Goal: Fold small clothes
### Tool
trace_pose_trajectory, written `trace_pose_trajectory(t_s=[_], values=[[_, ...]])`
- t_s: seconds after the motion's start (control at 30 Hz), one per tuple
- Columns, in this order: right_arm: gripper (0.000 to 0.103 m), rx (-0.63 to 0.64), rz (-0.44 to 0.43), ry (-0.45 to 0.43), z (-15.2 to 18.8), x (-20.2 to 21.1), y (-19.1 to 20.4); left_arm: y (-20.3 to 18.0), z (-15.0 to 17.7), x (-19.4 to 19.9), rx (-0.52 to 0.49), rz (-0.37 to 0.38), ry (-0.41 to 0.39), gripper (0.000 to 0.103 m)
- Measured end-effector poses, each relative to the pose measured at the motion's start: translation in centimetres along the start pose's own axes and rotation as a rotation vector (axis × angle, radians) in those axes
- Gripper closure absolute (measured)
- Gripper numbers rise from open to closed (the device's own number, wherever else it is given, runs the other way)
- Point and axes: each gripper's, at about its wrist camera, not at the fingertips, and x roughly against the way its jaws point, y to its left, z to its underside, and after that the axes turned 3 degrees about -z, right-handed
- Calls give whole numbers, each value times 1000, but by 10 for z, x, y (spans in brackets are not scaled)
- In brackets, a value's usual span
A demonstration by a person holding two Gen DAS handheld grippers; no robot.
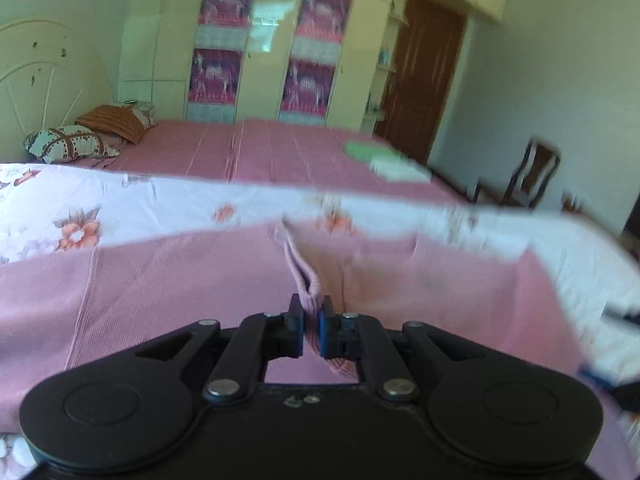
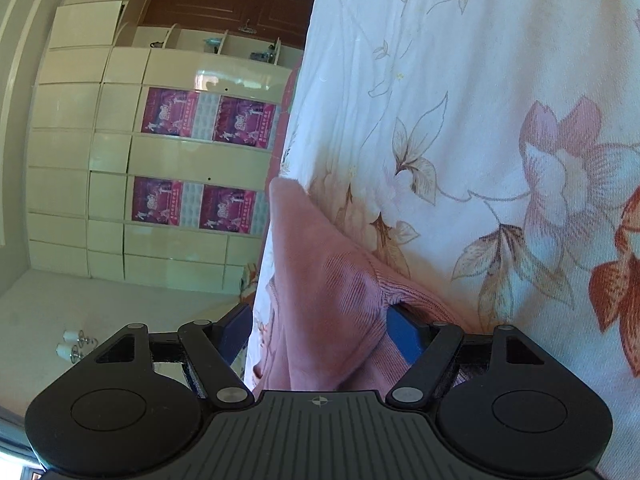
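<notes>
My left gripper (image 1: 311, 320) is clenched on a bunched ridge of the pink ribbed garment (image 1: 420, 280), which lies spread across a floral sheet (image 1: 160, 204) on the bed (image 1: 260, 148). Its two blue-padded jaws stand almost together, with only the pinched fold between them.

My right gripper (image 2: 320, 332) is rolled sideways with its jaws spread wide. A corner of the same pink garment (image 2: 320, 280) lies loose between them; I see no pad pressing on it.

Counted: one pink garment, two grippers, two pillows (image 1: 68, 142) at the headboard, one folded green cloth (image 1: 384, 160) farther along the bed, one wardrobe (image 1: 260, 48) with four pink poster panels, one brown door (image 1: 424, 72), and one chair (image 1: 532, 176).
</notes>
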Motion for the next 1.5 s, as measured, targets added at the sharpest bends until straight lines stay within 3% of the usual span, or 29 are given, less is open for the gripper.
trace_pose_trajectory(t_s=[0.17, 0.27, 0.37, 0.4, 0.47, 0.5, 0.57, 0.7, 0.8, 0.87, 0.9, 0.93, 1.0, 1.1, 1.13, 1.23, 1.37, 1.43, 1.5], values=[[29, 41, 27, -2, 3, 0, 6, 9, 14, 0, 51, 12, 24, 97], [32, 58, 44, -6, 5, -1, 8, 7, 12, 22, 62, 22, -110, 97], [35, 76, 57, -3, 9, -1, 9, 5, 12, 13, 56, 12, -53, 96], [36, 77, 62, -2, 9, -2, 10, 7, 13, 9, 64, 23, -33, 90], [36, 72, 65, -4, 10, -1, 11, 14, 15, 7, 82, 9, -27, 53], [36, 72, 71, -7, 10, 0, 12, 19, 14, 8, 98, 5, -44, 27], [36, 78, 77, -13, 10, 3, 14, 26, 9, 4, 98, 20, -46, 32], [36, 85, 87, -25, 9, 5, 15, 37, -2, -31, 118, 42, 84, 54], [36, 101, 103, -28, 10, 3, 17, 38, -5, -49, 124, 55, 118, 58], [36, 126, 123, -30, 13, 0, 21, 30, -8, -55, 77, 64, 127, 72], [36, 139, 134, -29, 14, -2, 23, 26, -10, -55, 52, 71, 119, 95], [36, 148, 141, -29, 15, -3, 24, 23, -10, -52, 47, 84, 94, 94], [36, 162, 155, -32, 16, -6, 26, 22, -10, -28, 51, 91, -47, 94], [36, 183, 173, -32, 17, -9, 27, 31, 1, 0, 100, 37, -195, 94], [36, 189, 177, -31, 17, -10, 28, 34, 6, -2, 110, 5, -180, 94], [36, 207, 188, -28, 17, -13, 28, 41, 17, -35, 105, -5, 26, 93], [36, 230, 209, -22, 18, -17, 32, 49, 15, -33, 116, 16, 27, 85], [36, 249, 214, -17, 20, -15, 40, 52, 13, -32, 119, 18, 26, 75], [36, 364, 191, -33, 24, -9, 58, 54, 11, -33, 121, 22, 23, 68]])
